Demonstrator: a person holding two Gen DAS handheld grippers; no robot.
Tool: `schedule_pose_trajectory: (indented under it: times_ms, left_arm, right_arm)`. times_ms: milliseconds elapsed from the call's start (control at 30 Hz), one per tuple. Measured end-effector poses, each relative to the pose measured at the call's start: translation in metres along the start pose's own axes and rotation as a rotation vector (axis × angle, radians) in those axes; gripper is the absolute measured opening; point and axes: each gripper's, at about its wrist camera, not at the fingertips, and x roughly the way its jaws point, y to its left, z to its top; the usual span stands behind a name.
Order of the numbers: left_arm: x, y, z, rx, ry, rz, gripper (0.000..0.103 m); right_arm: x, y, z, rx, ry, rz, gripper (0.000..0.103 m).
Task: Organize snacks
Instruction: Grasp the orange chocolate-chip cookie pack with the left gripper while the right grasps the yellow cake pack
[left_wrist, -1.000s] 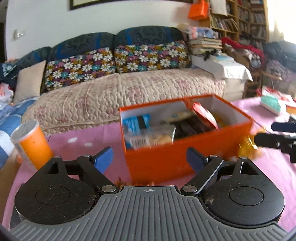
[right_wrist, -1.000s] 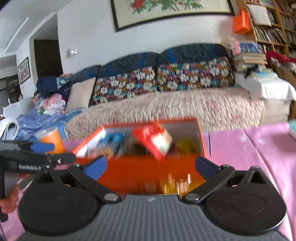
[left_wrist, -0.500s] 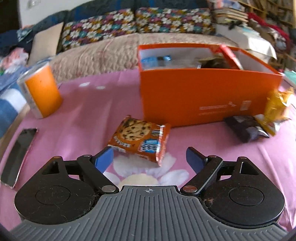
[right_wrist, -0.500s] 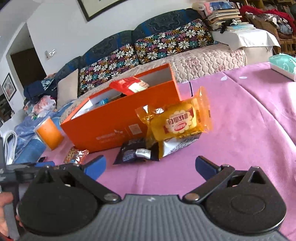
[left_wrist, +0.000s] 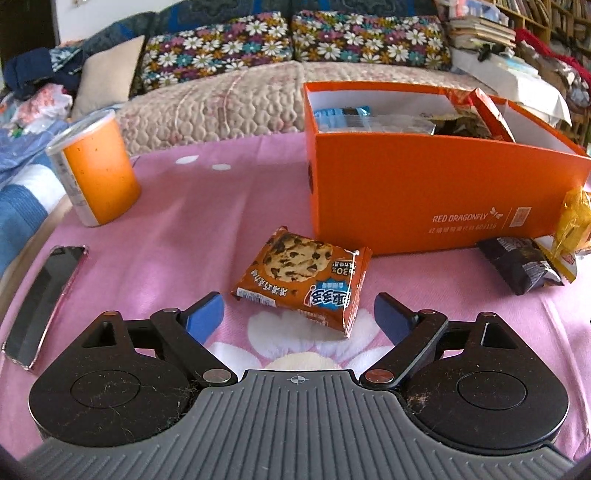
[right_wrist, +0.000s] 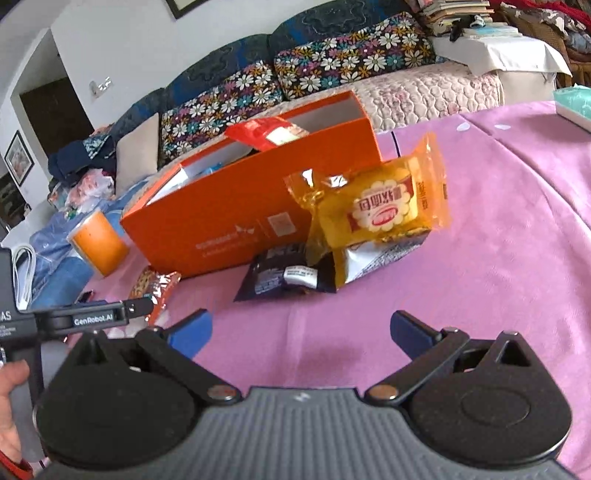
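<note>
**Reaching for the loose packets beside the box**

Hovering low over the pink tablecloth (left_wrist: 192, 206), both claws spread wide and empty. Left gripper (left_wrist: 298, 314): blue pads flank the near edge of the cookie packet (left_wrist: 303, 280), which lies flat on the cloth, not yet touched as far as I can tell. Right gripper (right_wrist: 299, 332): nothing between its pads; bare cloth ahead, then the dark packet (right_wrist: 291, 275) with the yellow packet (right_wrist: 376, 206) propped on top of it, leaning against the orange box (right_wrist: 229, 218).

Step in hand, by my reading: pick-up of the three stragglers outside the box. Box already holds several snacks; a red packet (right_wrist: 266, 134) sticks up over its rim.

Next move, left: ease forward so the pads straddle the cookie packet, then close. Flat, slippery foil — likely needs a low approach to catch an edge. Right: longer reach to the yellow one.

Farther off: an orange cup (left_wrist: 94, 166) and a phone (left_wrist: 44, 302) at left, sofa (left_wrist: 258, 92) behind.
</note>
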Motion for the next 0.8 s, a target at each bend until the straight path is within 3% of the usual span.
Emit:
schedule_pose_trajectory:
  times_ms: [167, 267, 400, 567, 600, 633, 733, 800]
  left_arm:
    - [0.003, 0.0, 0.001, 0.014, 0.001, -0.016, 0.073]
    - [0.001, -0.002, 0.001, 0.074, -0.036, -0.064, 0.081]
    - [0.011, -0.004, 0.007, 0.153, -0.069, -0.037, 0.082]
    - [0.048, 0.005, 0.018, 0.105, -0.006, -0.047, 0.081]
    - [0.052, 0.007, 0.02, 0.083, -0.003, -0.057, 0.075]
    - [0.053, 0.01, 0.022, 0.055, 0.004, -0.083, 0.057]
    - [0.046, 0.012, 0.022, 0.021, 0.019, -0.124, 0.037]
    - [0.036, 0.007, 0.014, 0.038, 0.029, -0.137, 0.036]
  right_arm:
    - [-0.002, -0.001, -0.001, -0.013, 0.004, -0.005, 0.102]
    - [-0.005, -0.007, 0.002, 0.005, 0.0, -0.01, 0.102]
    - [-0.013, -0.017, 0.005, 0.027, -0.016, -0.011, 0.102]
    - [-0.017, -0.021, 0.004, 0.036, -0.015, -0.015, 0.102]
    - [-0.018, -0.022, 0.004, 0.036, -0.016, -0.015, 0.102]
    - [-0.018, -0.022, 0.005, 0.036, -0.017, -0.016, 0.102]
    - [-0.019, -0.024, 0.007, 0.045, -0.022, -0.018, 0.102]
    - [-0.017, -0.025, 0.007, 0.052, -0.019, -0.02, 0.102]
